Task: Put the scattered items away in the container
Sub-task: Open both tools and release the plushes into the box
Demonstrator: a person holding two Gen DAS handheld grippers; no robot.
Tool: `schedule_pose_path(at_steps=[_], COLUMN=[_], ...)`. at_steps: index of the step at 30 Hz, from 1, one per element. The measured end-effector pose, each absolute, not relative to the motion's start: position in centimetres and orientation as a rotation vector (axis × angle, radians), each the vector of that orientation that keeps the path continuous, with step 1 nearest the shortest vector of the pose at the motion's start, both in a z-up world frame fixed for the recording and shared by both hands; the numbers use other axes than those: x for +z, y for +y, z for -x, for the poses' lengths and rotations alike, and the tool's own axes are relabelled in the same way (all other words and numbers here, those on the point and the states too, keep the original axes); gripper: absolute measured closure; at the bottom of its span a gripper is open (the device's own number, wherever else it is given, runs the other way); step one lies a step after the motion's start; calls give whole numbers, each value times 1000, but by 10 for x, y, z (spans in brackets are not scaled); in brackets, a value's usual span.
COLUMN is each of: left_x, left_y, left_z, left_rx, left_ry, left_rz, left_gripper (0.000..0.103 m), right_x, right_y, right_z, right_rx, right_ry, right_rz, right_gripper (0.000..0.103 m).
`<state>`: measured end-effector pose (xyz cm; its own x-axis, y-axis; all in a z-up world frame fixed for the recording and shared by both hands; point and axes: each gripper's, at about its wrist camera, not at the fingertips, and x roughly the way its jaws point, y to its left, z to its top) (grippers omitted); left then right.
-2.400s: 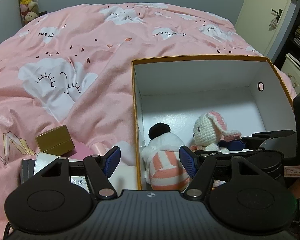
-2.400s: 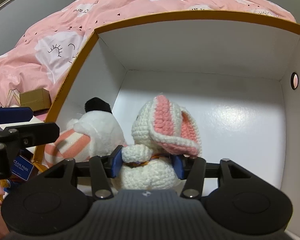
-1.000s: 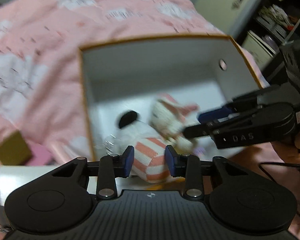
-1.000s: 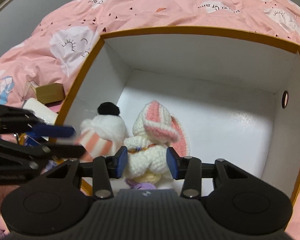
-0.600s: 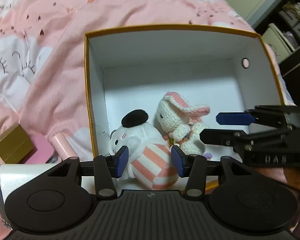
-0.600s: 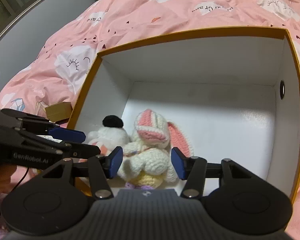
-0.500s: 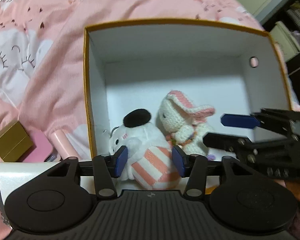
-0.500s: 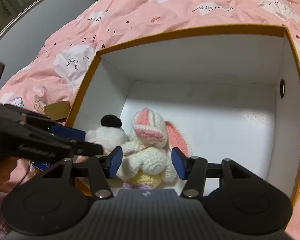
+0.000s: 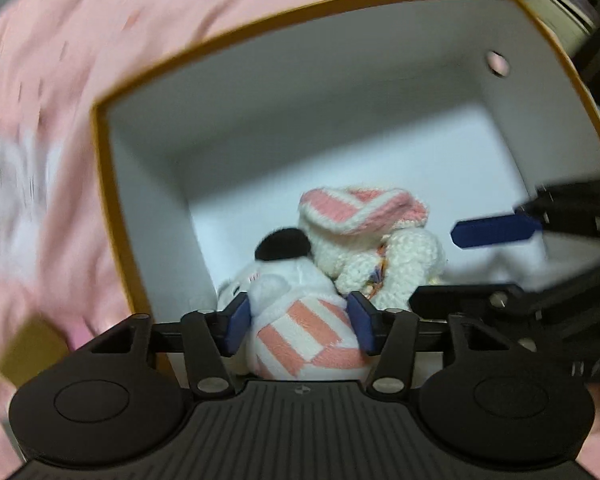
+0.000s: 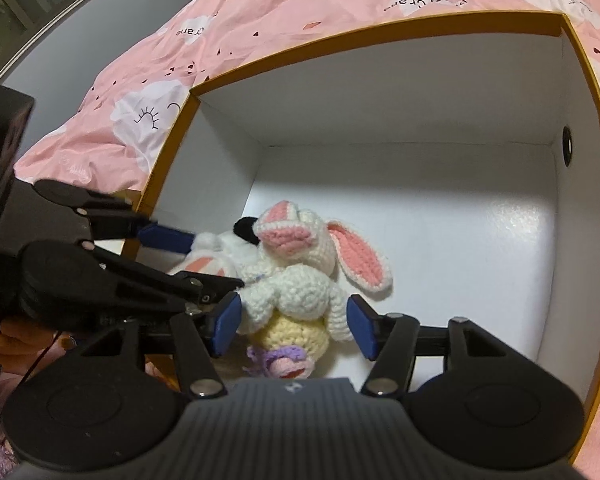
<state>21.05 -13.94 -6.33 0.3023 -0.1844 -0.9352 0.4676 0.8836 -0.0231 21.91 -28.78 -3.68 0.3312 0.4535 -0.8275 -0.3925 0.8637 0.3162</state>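
A white box with an orange rim [image 9: 112,168] [image 10: 380,28] sits on the pink bed. Inside it lie a white plush with pink stripes and a black pompom [image 9: 304,332] [image 10: 216,256] and a crocheted bunny with pink ears [image 9: 384,248] [image 10: 300,280]. My left gripper [image 9: 300,326] straddles the striped plush, its pads close against its sides. My right gripper [image 10: 292,326] straddles the bunny's body, pads at its flanks. Each gripper shows from the side in the other's view, the right [image 9: 496,232] and the left [image 10: 164,240].
The pink quilt with cloud faces [image 10: 300,4] surrounds the box. A blurred gold box [image 9: 28,356] lies left of the container in the left wrist view. Shelves [image 9: 560,4] stand at the far right. The box floor beyond the toys is bare white [image 10: 440,220].
Both grippers have dropped lower into the box. The left view has swung and blurred; its jaws now press the striped plush. The bunny has tipped forward between my right jaws.
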Motion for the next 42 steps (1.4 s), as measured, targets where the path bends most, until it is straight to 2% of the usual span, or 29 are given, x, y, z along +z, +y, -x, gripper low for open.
schedule_pose_path(at_steps=[8, 17, 25, 29, 33, 39, 42], left_x=[-72, -62, -68, -72, -74, -81, -90], left_y=[-152, -130, -123, -123, -126, -146, -146], left_z=[-194, -210, -238, -240, -231, -183, -181], left_rx=[-592, -603, -519, -486, -482, -457, -437], left_ry=[1131, 1239, 1495, 1551, 1494, 1127, 1125], left_rz=[-574, -418, -209, -200, -201, -548, -548], left_gripper=[44, 43, 43, 41, 44, 49, 50], right_x=[-35, -35, -37, -38, -37, -34, -33], right_y=[-285, -288, -287, -287, -289, -288, -285], right_z=[-215, -218, -217, -219, -219, -219, -217], right_rx=[531, 534, 540, 542, 535, 517, 523], right_ry=[1103, 1108, 1116, 1117, 1118, 1112, 1111], right_rz=[-42, -67, -75, -78, -80, -80, -70], right_gripper=[39, 40, 40, 40, 40, 40, 40])
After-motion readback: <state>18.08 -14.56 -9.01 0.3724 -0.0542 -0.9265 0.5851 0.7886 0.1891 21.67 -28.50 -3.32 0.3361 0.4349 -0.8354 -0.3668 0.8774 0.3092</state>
